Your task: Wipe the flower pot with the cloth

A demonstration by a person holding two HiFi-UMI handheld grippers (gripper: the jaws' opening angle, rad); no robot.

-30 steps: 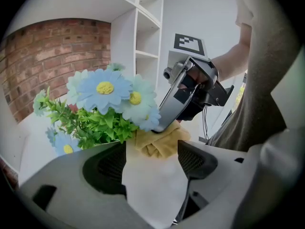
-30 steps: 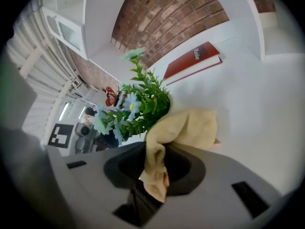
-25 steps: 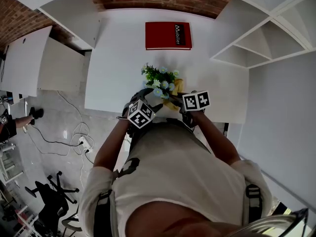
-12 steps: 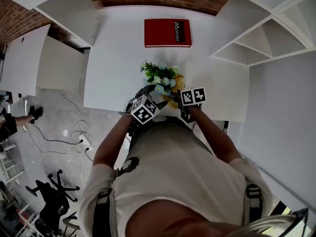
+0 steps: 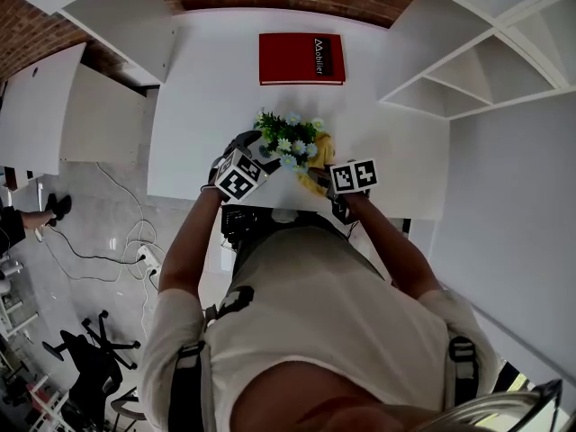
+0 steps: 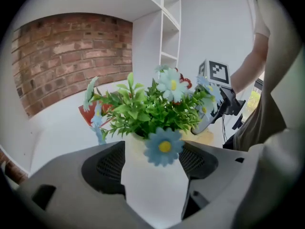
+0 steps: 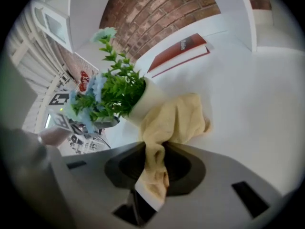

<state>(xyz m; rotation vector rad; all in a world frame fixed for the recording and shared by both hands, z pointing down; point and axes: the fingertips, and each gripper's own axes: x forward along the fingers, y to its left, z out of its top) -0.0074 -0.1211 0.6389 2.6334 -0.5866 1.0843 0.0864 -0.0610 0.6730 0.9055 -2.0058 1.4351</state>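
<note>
1. Left tool (image 6: 153,149) is closed on the small white flower pot (image 6: 152,185), one pad on each side, below the green plastic plant with pale blue daisies (image 6: 147,109).
2. Pot stands on the white bench (image 5: 198,106), near its front edge.
3. Right tool (image 7: 155,151) pinches a bunched tail of the yellow cloth (image 7: 178,116); the rest lies against the pot wall.
4. Judgement: hold the clamp steady and sweep the cloth lightly round the wall, under the leaves.
5. Open bench lies to the right and behind; the red book (image 5: 301,58) is well apart. Wipe away from the front edge.

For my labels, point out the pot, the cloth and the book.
pot (image 7: 147,101), right gripper view, white side.
cloth (image 7: 178,118), right gripper view, draped middle.
book (image 5: 288,58), head view, red cover.
</note>
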